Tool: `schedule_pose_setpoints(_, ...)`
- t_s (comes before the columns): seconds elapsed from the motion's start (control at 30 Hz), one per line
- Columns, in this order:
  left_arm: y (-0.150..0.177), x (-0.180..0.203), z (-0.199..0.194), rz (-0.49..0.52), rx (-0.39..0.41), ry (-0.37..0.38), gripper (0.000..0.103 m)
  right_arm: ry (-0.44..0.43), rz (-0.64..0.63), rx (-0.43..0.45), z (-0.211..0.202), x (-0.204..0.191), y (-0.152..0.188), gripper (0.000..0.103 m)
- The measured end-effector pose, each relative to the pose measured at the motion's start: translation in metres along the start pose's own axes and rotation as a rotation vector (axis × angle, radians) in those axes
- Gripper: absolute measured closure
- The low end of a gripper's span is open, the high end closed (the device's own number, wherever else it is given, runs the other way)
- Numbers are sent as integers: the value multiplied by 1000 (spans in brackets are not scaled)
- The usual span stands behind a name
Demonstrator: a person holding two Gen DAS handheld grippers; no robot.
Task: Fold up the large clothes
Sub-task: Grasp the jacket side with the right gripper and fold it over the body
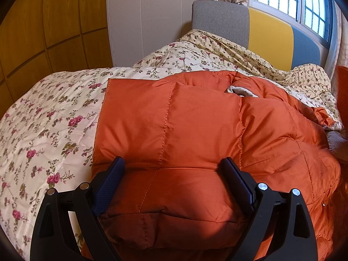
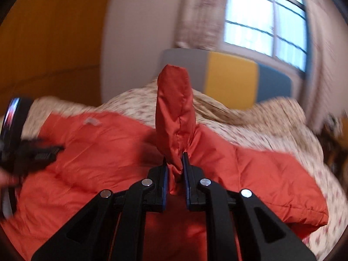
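Wide-spread on either side of a puffy folded edge, the left gripper (image 1: 174,169) rests over the orange padded jacket (image 1: 174,119) without pinching it, probably to pin that side down near the foot edge of the floral quilt (image 1: 43,119) on the bed. From the right wrist view, the right gripper (image 2: 175,163) is clamped tight on a bunched sleeve (image 2: 174,108) that stands up above the jacket's body, seemingly to carry it across for a fold; no containers show.
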State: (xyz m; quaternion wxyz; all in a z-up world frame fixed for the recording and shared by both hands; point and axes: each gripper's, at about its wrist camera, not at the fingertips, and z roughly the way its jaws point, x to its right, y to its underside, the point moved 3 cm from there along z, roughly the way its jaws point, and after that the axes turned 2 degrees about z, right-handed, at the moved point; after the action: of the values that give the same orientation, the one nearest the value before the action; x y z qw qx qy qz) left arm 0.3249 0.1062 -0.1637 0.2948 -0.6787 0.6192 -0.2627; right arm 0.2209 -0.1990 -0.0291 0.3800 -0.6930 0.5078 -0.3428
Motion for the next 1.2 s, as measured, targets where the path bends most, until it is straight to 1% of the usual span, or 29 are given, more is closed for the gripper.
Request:
schedule_pose_setpoints(0.1, 0, 0, 0, 1, 0, -1, 12, -55, -106, -32, 14, -26, 9, 92)
schedule_pose_setpoints(0.27, 0, 0, 0, 0, 0, -1, 12, -169, -252, -166, 46, -60, 32, 92)
schedule_pose_setpoints(0.3, 0, 0, 1, 0, 0, 0, 12, -185, -283, -185, 52, -65, 37, 91)
schedule_pose_setpoints(0.37, 0, 0, 1, 0, 0, 0, 12, -195, -316, -208, 58, -72, 41, 88)
schedule_pose_setpoints(0.43, 0, 0, 1, 0, -2, 1, 12, -180, -333, -213, 62, -72, 44, 86)
schedule_pose_setpoints(0.47, 0, 0, 1, -1, -5, 3, 12, -184, -331, -208, 61, -72, 44, 82)
schedule_pose_setpoints(0.5, 0, 0, 0, -2, -6, 6, 10, -198, -314, -201, 58, -69, 42, 62)
schedule_pose_setpoints(0.53, 0, 0, -1, -4, -10, 14, 9, -214, -294, -193, 53, -67, 39, 48)
schedule_pose_setpoints(0.57, -1, 0, -2, -5, -13, 19, 6, -221, -263, -159, 40, -57, 35, 32)
schedule_pose_setpoints(0.63, -3, 2, -15, 1, -3, 15, 6, -190, -202, -69, 10, -37, 28, 32)
schedule_pose_setpoints(0.7, -5, 3, -34, -15, 42, 21, 6, -157, -110, -37, -7, -14, 21, 33)
schedule_pose_setpoints(0.73, -8, 4, -46, -33, 78, 21, 6, -135, -25, -17, -17, 9, 21, 33)
schedule_pose_setpoints(0.77, -11, 7, -63, -62, 131, 32, 6, -109, 41, -10, -23, 28, 22, 33)
schedule_pose_setpoints(0.83, -18, 17, -85, -90, 192, 70, 6, -25, 214, -14, -31, 77, 27, 37)
schedule_pose_setpoints(0.87, -23, 30, -99, -87, 238, 97, 6, 23, 287, -22, -32, 98, 28, 41)
schedule_pose_setpoints(0.9, -28, 39, -106, -74, 263, 113, 6, 73, 359, -35, -33, 120, 31, 45)
schedule_pose_setpoints(0.93, -34, 59, -114, -36, 286, 145, 6, 143, 465, -56, -31, 149, 37, 48)
schedule_pose_setpoints(0.97, -38, 77, -116, 3, 286, 180, 6, 188, 547, -74, -29, 171, 41, 52)
schedule_pose_setpoints(1.0, -40, 90, -115, 31, 278, 207, 6, 214, 604, -89, -27, 182, 43, 57)
schedule_pose_setpoints(1.03, -43, 114, -111, 81, 260, 245, 6, 235, 661, -108, -22, 196, 44, 57)
schedule_pose_setpoints(1.07, -45, 131, -106, 119, 247, 257, 6, 239, 698, -130, -16, 206, 47, 57)
schedule_pose_setpoints(1.13, -47, 156, -89, 181, 206, 259, 6, 232, 668, -156, 0, 208, 46, 58)
schedule_pose_setpoints(1.2, -46, 175, -64, 237, 150, 228, 6, 193, 556, -176, 24, 197, 38, 58)
